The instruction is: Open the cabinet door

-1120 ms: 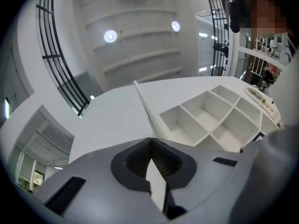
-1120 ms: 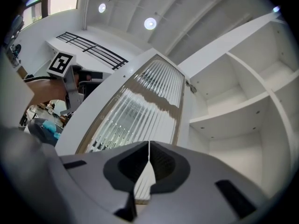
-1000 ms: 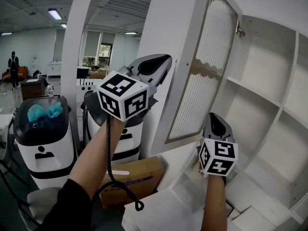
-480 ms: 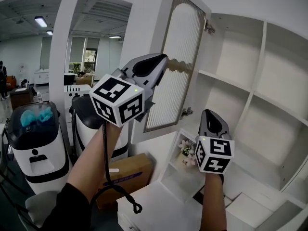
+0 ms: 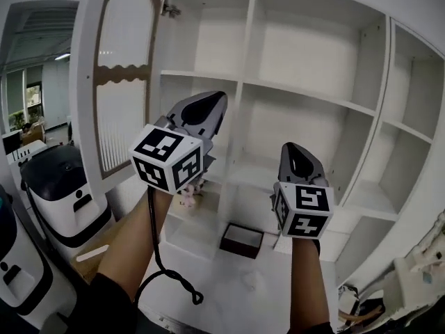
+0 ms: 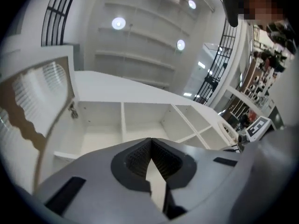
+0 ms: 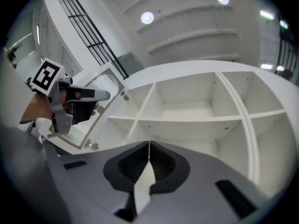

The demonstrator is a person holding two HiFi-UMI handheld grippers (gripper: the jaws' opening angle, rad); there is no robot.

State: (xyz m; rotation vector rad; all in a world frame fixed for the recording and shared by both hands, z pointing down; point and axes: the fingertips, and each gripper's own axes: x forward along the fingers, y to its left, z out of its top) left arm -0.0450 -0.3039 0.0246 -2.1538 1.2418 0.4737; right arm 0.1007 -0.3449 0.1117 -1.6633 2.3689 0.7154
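Head view: the cabinet door point(image 5: 115, 82) stands swung wide open at the left, hinged along its right edge to the white cabinet point(image 5: 316, 54), whose bare shelves and compartments fill the middle and right. The left gripper point(image 5: 214, 103) is raised in front of the left compartments, just right of the door and apart from it. The right gripper point(image 5: 297, 150) is raised beside it, before the middle compartments. A black cable point(image 5: 161, 270) hangs below the left gripper. A dark shallow tray point(image 5: 242, 240) lies on the cabinet's bottom board. Left of the door stands a white machine point(image 5: 66, 186) with a dark top.

Left gripper view: its jaws are pressed together at the tips with nothing between them. The door's ribbed panel shows at the left, its upper hinge point(image 6: 72, 110) against the cabinet's side, and open compartments lie beyond.

Right gripper view: these jaws also meet at the tips and are empty. The left gripper shows at the left, in front of the open door; bare shelves lie ahead.
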